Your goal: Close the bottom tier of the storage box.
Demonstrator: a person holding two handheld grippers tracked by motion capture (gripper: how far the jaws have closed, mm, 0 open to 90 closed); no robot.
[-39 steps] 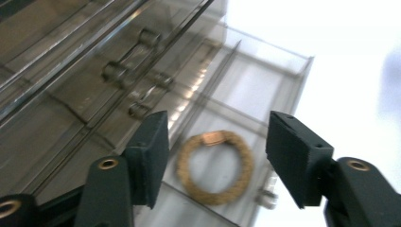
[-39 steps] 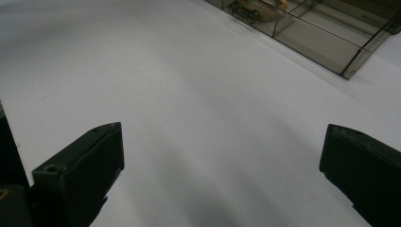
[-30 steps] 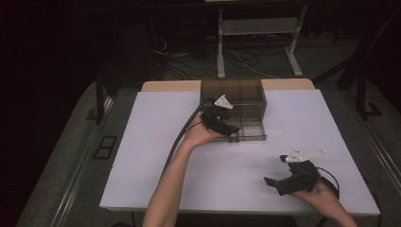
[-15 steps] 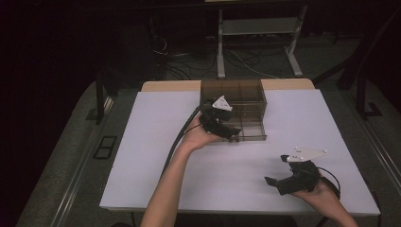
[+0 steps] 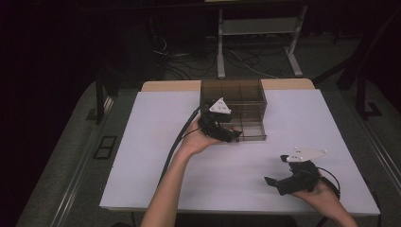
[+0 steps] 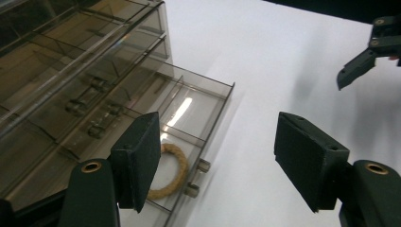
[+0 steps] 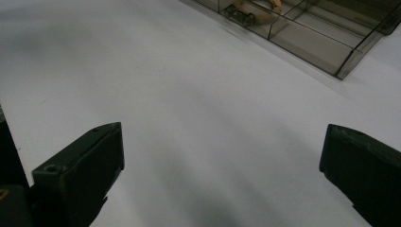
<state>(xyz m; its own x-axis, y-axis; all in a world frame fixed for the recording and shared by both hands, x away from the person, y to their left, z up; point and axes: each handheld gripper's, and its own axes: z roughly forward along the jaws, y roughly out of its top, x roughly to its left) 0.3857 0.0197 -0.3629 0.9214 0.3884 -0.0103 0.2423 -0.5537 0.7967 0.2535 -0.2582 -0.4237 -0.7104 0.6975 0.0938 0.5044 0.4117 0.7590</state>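
Observation:
A smoky see-through drawer box [image 5: 231,94] stands at the back middle of the white table [image 5: 156,142], its bottom drawer [image 5: 253,130] pulled out. In the left gripper view a tan ring [image 6: 180,161] lies in the drawer's [image 6: 198,109] front compartment, just behind two small knobs. My left gripper [image 5: 232,136] hovers at the drawer's near left corner; its jaws [image 6: 215,142] stand open with nothing between them. My right gripper [image 5: 276,175] rests near the table's front right, and its jaws [image 7: 222,156] are spread wide over bare table. The drawer [image 7: 312,42] lies farther off.
The box's upper drawers [image 6: 71,71] are pushed in and divided into small compartments. Beyond the table's far edge stand a metal frame [image 5: 257,28] and loose cables [image 5: 189,56] on a dark floor. The other gripper's jaw tip [image 6: 357,71] shows in the left gripper view.
My left gripper has shifted slightly toward the near side at the drawer's front, jaws unchanged. The right gripper has stayed put.

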